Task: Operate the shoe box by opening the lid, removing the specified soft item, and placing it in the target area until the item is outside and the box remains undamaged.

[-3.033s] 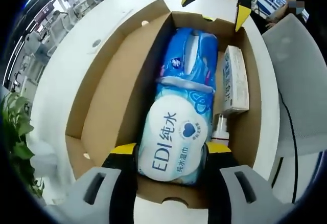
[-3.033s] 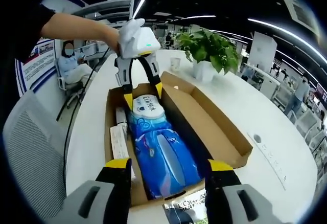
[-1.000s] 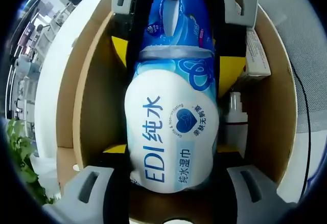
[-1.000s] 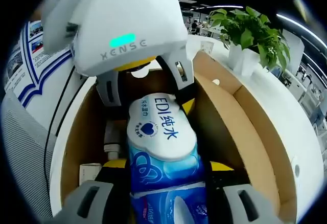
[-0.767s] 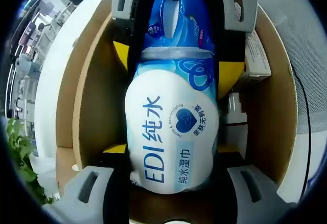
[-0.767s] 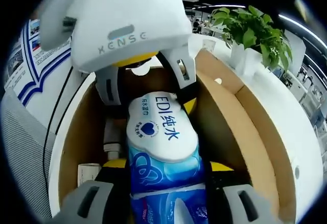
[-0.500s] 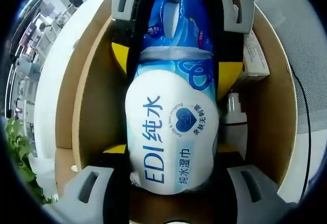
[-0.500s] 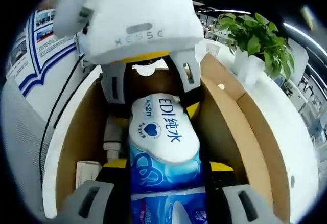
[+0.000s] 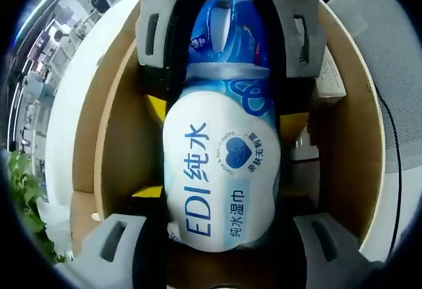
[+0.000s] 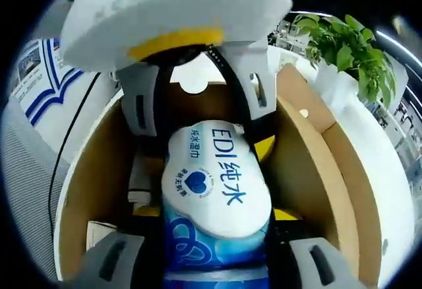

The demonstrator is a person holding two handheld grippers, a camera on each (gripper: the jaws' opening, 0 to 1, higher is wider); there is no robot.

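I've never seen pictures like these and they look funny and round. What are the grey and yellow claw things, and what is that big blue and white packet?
A person holds a two-fingered grabber in each hand, and a tiny camera rides on each one, so you get two round pictures. One looks along the left gripper, the other along the right gripper. Both reach into an open cardboard shoe box on a white table. The packet of wet wipes lies in the box, and each grabber squeezes one end of it. Beside it stand a small white bottle and a little carton. A green plant sits on the table.
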